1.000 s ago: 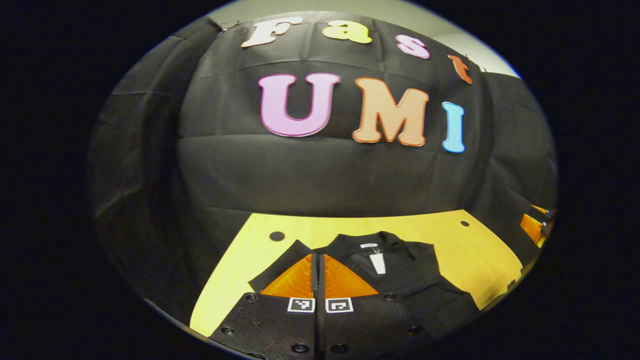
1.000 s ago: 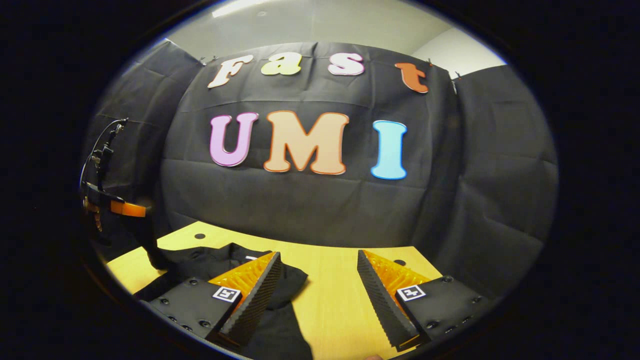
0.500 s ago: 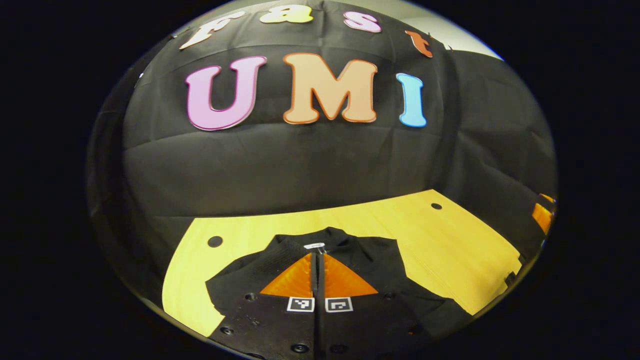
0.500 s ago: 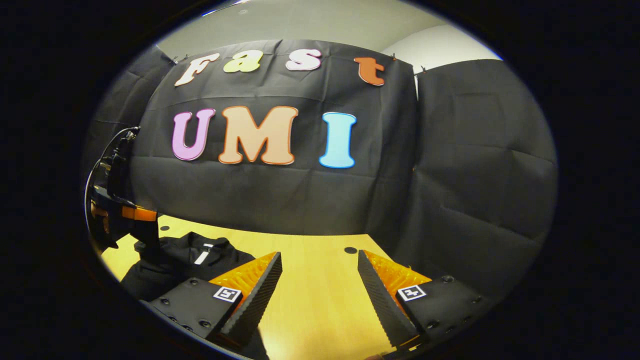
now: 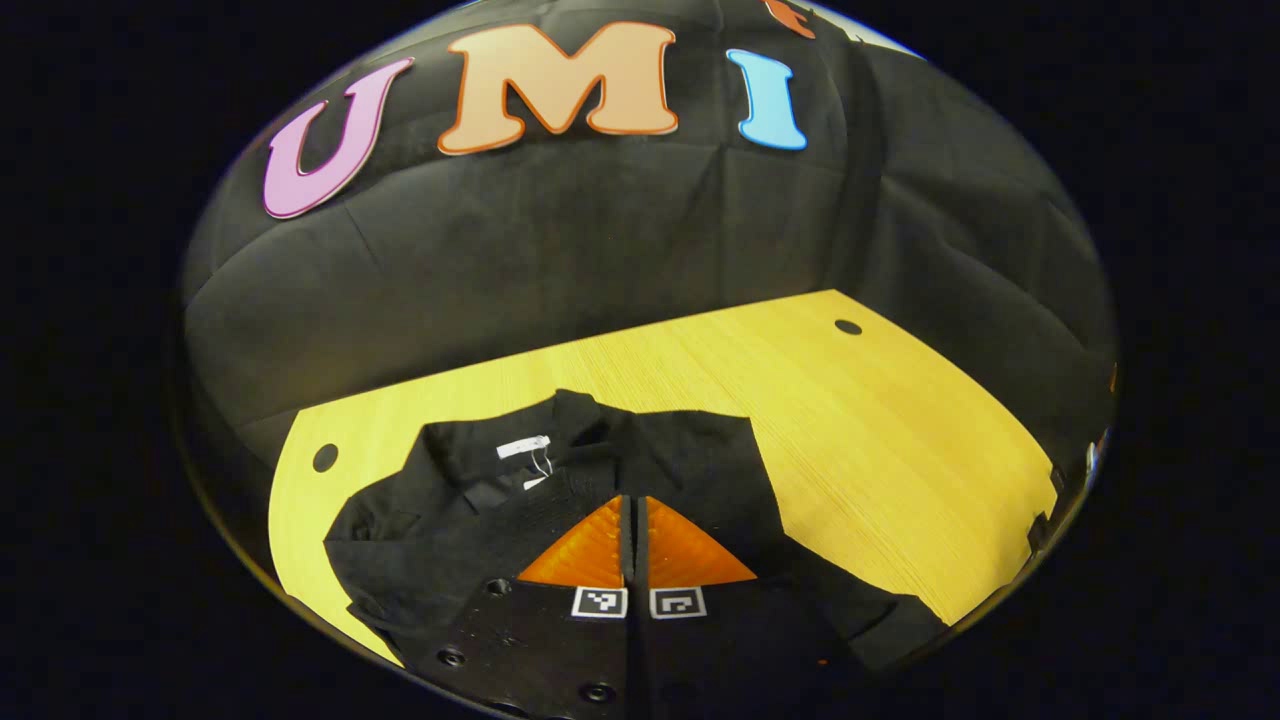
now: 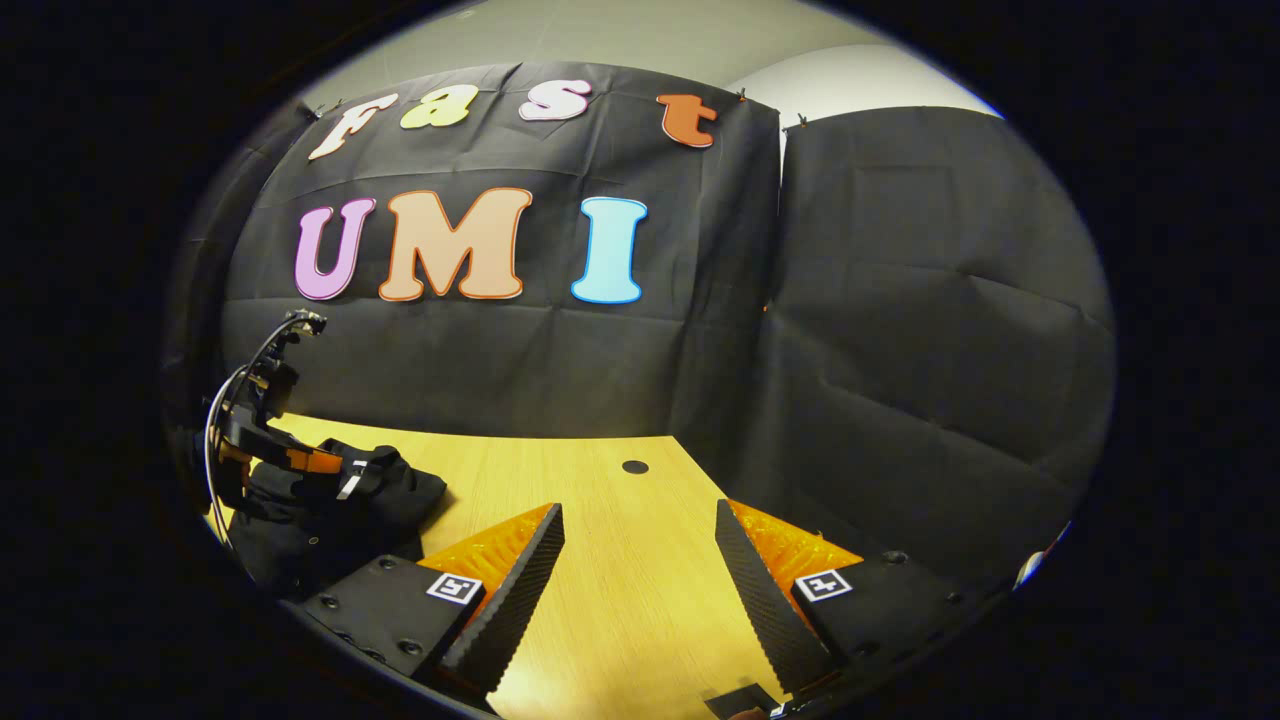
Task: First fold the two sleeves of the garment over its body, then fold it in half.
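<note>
Your left gripper [image 5: 633, 510] sits low at the bottom centre of the left gripper view, its two fingers pressed together with no gap between them, over the black garment [image 5: 470, 500] that fills the lower left of that frame. Whether a fold of cloth is pinched between those fingers cannot be told from here; the fabric is dark and bunches right up against the tips. The garment lies on the yellow wooden table [image 5: 880, 430], collar toward the booth wall, with a small white neck tag [image 5: 523, 447] showing left of centre. The cloth looks gathered rather than flat, which suggests you are carrying a sleeve inward over the body, the first stage of the task.

In the right gripper view your right gripper [image 6: 640, 590] hangs at the bottom centre with its fingers spread wide and nothing between them, only bare table [image 6: 600, 560] beneath. It appears parked to the side so as not to crowd the working hand. At the left edge of that frame the left gripper [image 6: 300, 460] rests down on the garment [image 6: 400, 500], which lies heaped in the lower left, well apart from the right gripper's fingers.

Judged from this, the sleeve fold is under way and the halving fold is not yet begun. The bunched cloth may need smoothing before you fold it in half.
</note>
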